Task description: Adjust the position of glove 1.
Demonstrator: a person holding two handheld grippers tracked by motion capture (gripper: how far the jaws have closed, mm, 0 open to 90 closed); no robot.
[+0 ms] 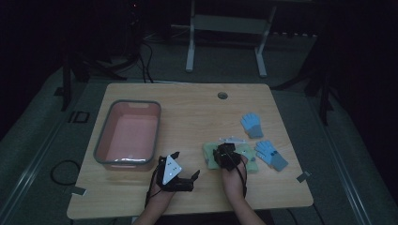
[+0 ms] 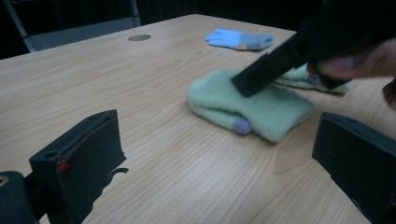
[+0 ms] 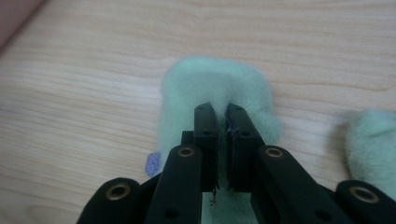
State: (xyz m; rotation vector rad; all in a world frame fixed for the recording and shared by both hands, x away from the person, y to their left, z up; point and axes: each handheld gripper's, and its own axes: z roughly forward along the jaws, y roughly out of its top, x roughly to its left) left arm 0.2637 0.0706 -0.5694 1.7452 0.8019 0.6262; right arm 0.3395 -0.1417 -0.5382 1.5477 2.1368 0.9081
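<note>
Right gripper view: right gripper (image 3: 223, 116), jaws nearly shut, pinches green glove (image 3: 215, 84) just ahead; lift gently, judging by the thin grip.

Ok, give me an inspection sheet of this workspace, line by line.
Surface: wooden table, bare around the items.
Job's things: green glove flat on the table; second green piece beside it.
Clutter: pink bin; two blue gloves; a clear item above the green glove.
Grippers: right gripper shut on green glove; left gripper open, holding nothing.
Cables: black cable on the floor.
Surroundings: dark room, white frame behind.
</note>
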